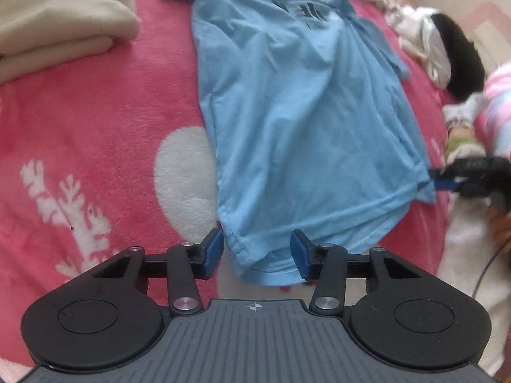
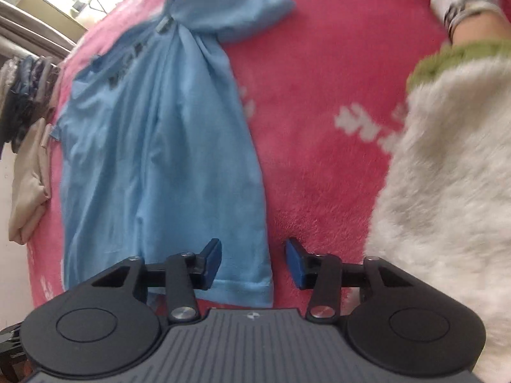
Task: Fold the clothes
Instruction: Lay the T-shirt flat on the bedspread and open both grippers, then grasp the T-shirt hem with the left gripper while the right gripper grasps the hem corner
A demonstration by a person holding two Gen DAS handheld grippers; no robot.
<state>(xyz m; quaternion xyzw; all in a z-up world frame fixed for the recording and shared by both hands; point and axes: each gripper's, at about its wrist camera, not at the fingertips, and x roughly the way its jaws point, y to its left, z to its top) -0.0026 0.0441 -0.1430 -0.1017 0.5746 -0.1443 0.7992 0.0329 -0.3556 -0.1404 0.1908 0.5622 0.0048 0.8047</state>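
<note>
A light blue T-shirt (image 1: 287,111) with a dark chest print lies spread on a pink fleece blanket (image 1: 95,127), its hem nearest me. My left gripper (image 1: 257,252) is open, and the shirt's near left hem corner lies between its blue pads without being pinched. In the right wrist view the same T-shirt (image 2: 159,159) runs away from me; my right gripper (image 2: 252,263) is open over its near right hem corner, the left pad above the cloth and the right pad above the blanket (image 2: 319,127). The right gripper (image 1: 447,182) also shows at the shirt's far hem corner.
A folded cream garment (image 1: 57,25) lies at the blanket's upper left. White and black clothes (image 1: 447,48) are heaped at the upper right. A person's fluffy white sleeve (image 2: 447,191) with a green cuff fills the right side. Hanging clothes (image 2: 25,95) stand beyond the bed's left edge.
</note>
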